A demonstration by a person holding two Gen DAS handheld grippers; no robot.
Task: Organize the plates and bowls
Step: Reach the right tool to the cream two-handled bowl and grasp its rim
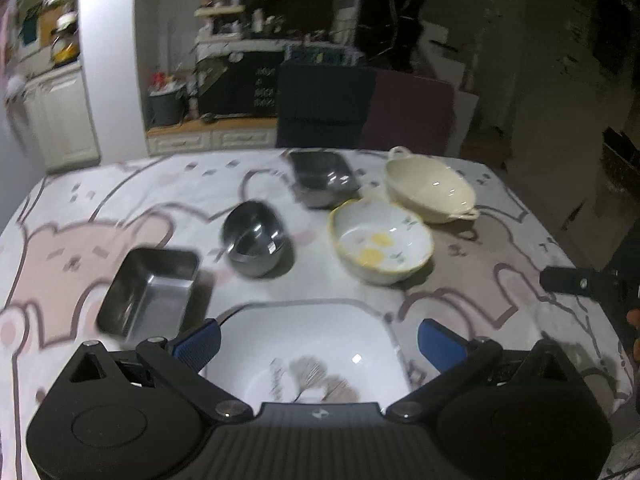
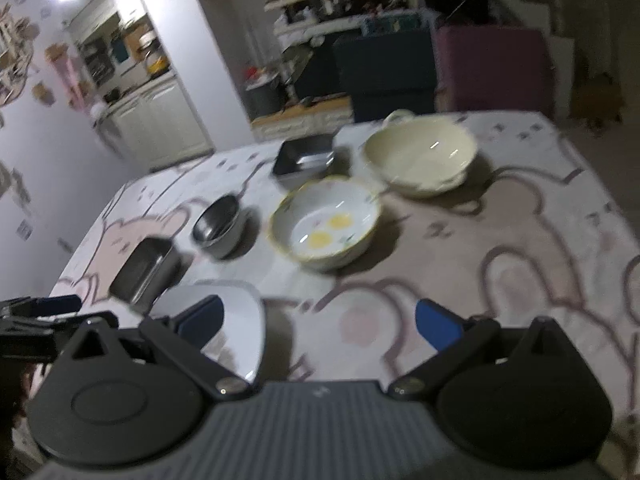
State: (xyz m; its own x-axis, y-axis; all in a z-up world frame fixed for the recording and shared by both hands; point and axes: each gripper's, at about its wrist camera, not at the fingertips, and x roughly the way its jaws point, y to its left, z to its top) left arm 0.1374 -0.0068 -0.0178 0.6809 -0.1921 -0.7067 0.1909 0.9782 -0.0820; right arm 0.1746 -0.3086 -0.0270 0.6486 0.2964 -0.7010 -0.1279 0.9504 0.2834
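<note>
Nearest us, white square glazed ceramic plate [image 1: 304,344]: rigid, slippery, breakable; we grip its rim. Left gripper [image 1: 319,338] and right gripper [image 2: 320,322] gape fully, empty.

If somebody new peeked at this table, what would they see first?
Probably the yellow-rimmed bowl in the middle, with two egg-yolk spots painted inside. Behind it sits a cream bowl with handles, and to its left a round steel bowl. Closest, a square white dish lies under the open left gripper.
</note>
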